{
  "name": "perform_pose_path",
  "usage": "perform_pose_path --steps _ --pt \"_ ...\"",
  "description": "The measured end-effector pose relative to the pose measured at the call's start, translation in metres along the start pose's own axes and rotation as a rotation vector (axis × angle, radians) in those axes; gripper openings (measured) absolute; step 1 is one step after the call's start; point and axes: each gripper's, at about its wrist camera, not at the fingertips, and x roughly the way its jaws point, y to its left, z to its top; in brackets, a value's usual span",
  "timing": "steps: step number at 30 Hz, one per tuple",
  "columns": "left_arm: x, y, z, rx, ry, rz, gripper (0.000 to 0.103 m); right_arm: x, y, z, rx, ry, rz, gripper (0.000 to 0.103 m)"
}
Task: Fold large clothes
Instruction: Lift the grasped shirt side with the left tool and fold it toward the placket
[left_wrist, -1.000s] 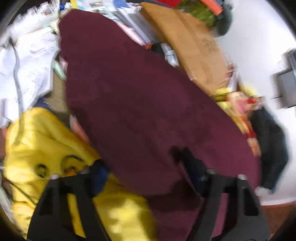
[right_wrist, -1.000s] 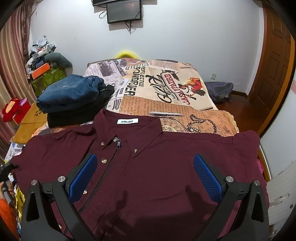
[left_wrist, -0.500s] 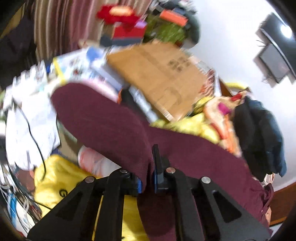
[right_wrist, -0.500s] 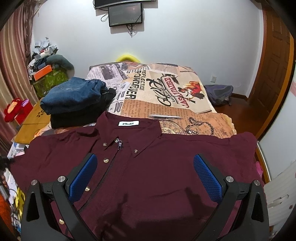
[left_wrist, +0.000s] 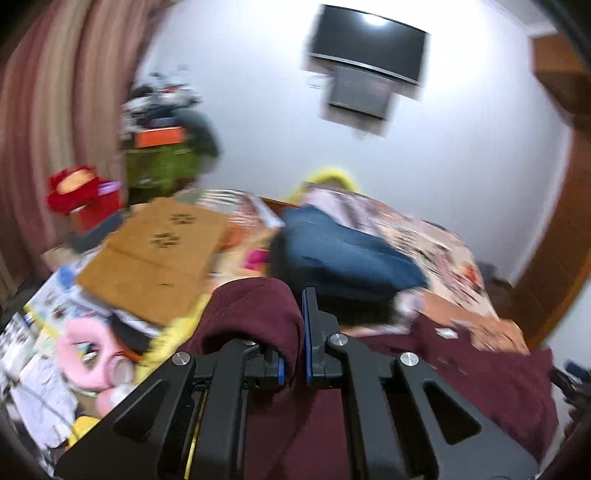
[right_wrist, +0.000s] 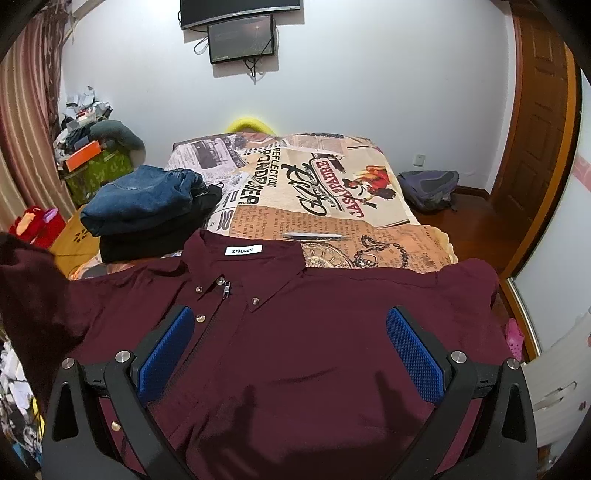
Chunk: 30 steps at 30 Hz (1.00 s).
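Observation:
A maroon button-up shirt (right_wrist: 303, 332) lies face up on the bed, collar toward the far wall. Its left sleeve (right_wrist: 26, 280) is lifted off the bed at the left edge of the right wrist view. My left gripper (left_wrist: 293, 354) is shut on that sleeve (left_wrist: 255, 314), which bunches over the left finger; the shirt body (left_wrist: 480, 376) spreads to the right. My right gripper (right_wrist: 291, 347) is open and empty, hovering over the shirt's chest with its blue pads (right_wrist: 413, 354) wide apart.
Folded jeans on a black garment (right_wrist: 147, 206) sit on the bed left of the collar. The printed bedspread (right_wrist: 332, 192) lies beyond. A cardboard box (left_wrist: 155, 254), toys and papers clutter the left side. A backpack (right_wrist: 428, 188) lies on the floor at right.
My left gripper closed on the sleeve, lifted it and swung up and toward the bed, so its view now faces the far wall. The right gripper stayed open, nearly still.

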Motion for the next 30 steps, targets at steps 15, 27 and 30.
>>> perform_pose_path --steps 15,27,30 --pt "0.088 -0.137 -0.139 0.165 0.522 -0.159 0.018 -0.010 -0.031 -0.018 0.031 0.006 0.014 0.103" --pt "0.024 -0.138 -0.109 0.188 0.427 -0.236 0.052 -0.013 -0.057 -0.021 0.151 -0.006 0.009 0.103" --pt "0.001 -0.124 -0.087 0.154 0.324 -0.224 0.066 -0.013 -0.058 -0.020 0.147 -0.016 -0.017 0.103"
